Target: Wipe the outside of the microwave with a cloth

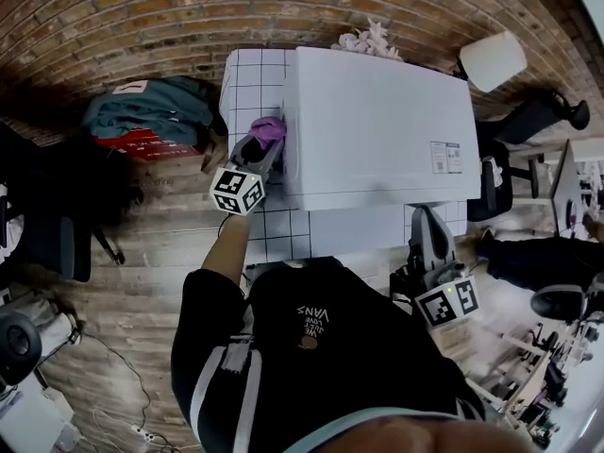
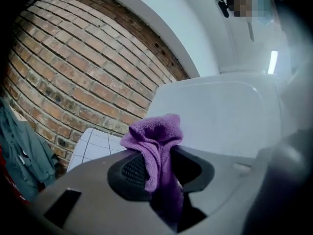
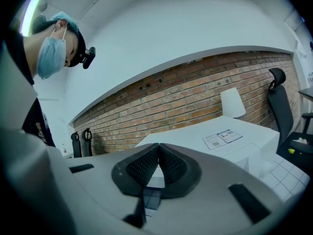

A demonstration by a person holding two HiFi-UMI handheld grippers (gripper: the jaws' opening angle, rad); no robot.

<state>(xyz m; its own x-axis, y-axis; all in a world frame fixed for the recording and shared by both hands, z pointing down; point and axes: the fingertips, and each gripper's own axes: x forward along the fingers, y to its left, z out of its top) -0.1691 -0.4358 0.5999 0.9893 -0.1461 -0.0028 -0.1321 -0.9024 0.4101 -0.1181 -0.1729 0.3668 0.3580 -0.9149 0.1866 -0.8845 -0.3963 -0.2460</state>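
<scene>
The white microwave point(image 1: 382, 135) stands on a white tiled table point(image 1: 247, 88), seen from above in the head view. My left gripper point(image 1: 261, 149) is at its left side, shut on a purple cloth point(image 1: 269, 129) that lies against the microwave's left wall. In the left gripper view the purple cloth point(image 2: 157, 148) bunches out between the jaws, right in front of the microwave point(image 2: 220, 114). My right gripper point(image 1: 427, 229) is near the table's front right edge, shut and holding nothing. Its view shows the microwave point(image 3: 210, 141) beyond the right gripper point(image 3: 158, 153).
A brick wall point(image 1: 142, 17) runs behind the table. A pile of teal clothes point(image 1: 156, 111) lies on the floor at left. A white lamp shade point(image 1: 493, 60) and black office chairs point(image 1: 533, 121) stand at right. Pale flowers point(image 1: 370, 40) sit behind the microwave.
</scene>
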